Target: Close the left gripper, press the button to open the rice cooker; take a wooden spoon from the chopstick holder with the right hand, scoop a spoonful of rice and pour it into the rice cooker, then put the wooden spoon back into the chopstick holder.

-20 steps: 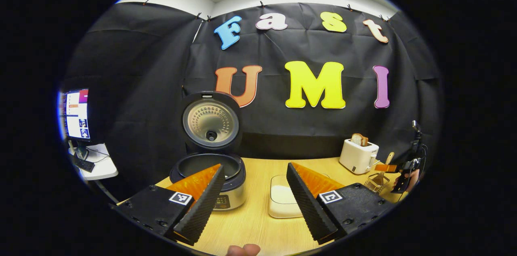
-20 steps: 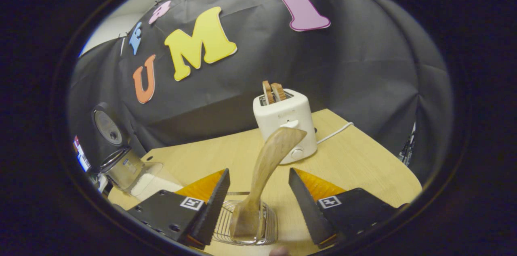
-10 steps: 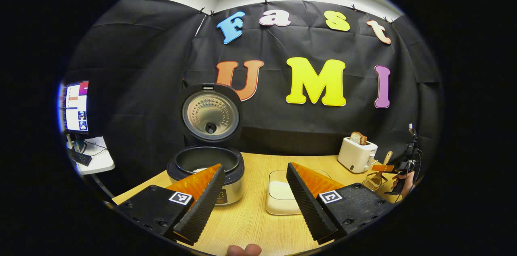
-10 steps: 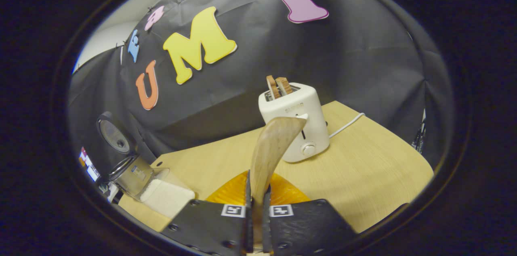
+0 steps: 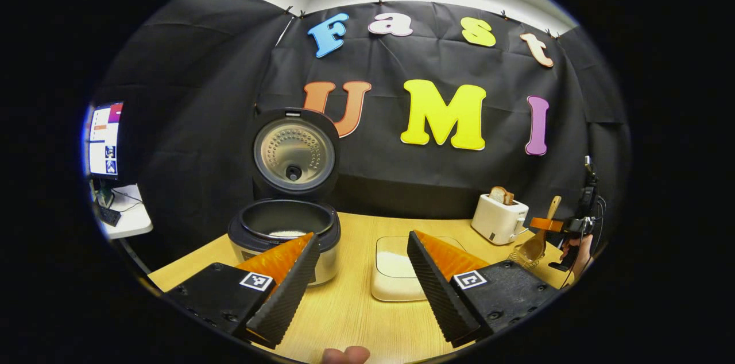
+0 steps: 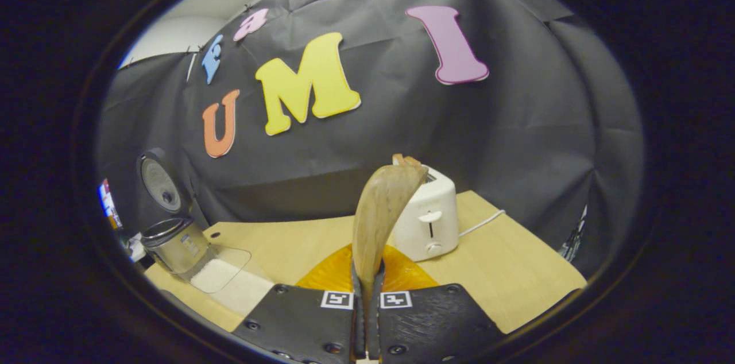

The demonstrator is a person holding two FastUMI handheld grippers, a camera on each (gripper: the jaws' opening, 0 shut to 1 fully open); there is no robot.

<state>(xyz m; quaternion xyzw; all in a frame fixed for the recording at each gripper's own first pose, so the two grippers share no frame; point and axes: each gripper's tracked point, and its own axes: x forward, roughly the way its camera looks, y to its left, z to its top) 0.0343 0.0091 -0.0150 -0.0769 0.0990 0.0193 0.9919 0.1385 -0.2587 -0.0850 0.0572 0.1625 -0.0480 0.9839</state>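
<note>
Right gripper [image 6: 366,318] has clamped onto the wooden spoon [image 6: 379,209]; a second ago its fingers were spread either side of the handle, now both are pressing on it. In the left gripper view the spoon is rising, its bowl just above the chopstick holder [image 5: 519,259], so the pick looks done and the lift-out is under way. Spoon is standing roughly upright in front of the toaster [image 6: 428,220] in the right gripper view.

Rice cooker [image 5: 284,232] is sitting with its lid [image 5: 294,151] up, so the button step is finished. Rice container [image 5: 396,269] is lying on the surface [image 5: 356,306] just right of the cooker, well apart from the spoon. Scooping not yet begun.

Left gripper [image 5: 363,283] is hovering low over the surface near the cooker, fingers spread wide, gripping nothing, touching nothing visible.

Next move likely: carrying the spoon over to the rice container; grip sits low on the handle, so slip or tilt is a risk.
</note>
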